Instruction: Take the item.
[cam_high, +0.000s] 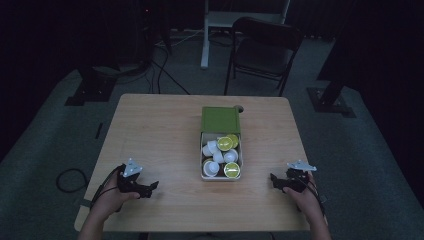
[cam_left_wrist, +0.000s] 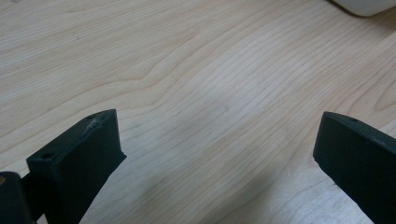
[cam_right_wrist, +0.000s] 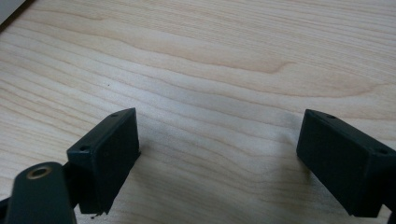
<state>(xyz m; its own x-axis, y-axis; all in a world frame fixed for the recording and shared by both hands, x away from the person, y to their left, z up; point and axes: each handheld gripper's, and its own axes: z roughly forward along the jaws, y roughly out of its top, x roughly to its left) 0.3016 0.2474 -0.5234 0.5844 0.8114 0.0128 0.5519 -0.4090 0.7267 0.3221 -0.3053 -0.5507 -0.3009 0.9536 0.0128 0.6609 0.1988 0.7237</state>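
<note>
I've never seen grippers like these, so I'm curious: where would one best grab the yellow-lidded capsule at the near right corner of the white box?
Probably from straight above, jaws closing across the rim of the yellow-lidded capsule. It lies lid-up against the box corner, so its sides are walled in. The right gripper, open, sits nearer.

Box (cam_high: 220, 175) of cups (cam_high: 214, 156) sits mid-table (cam_high: 150, 130), between left gripper (cam_high: 153, 186) and right gripper (cam_high: 273, 178).

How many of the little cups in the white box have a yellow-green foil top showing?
3: two yellow-green tops at the white box's far right, one at its near right corner. Others may be hidden.
</note>
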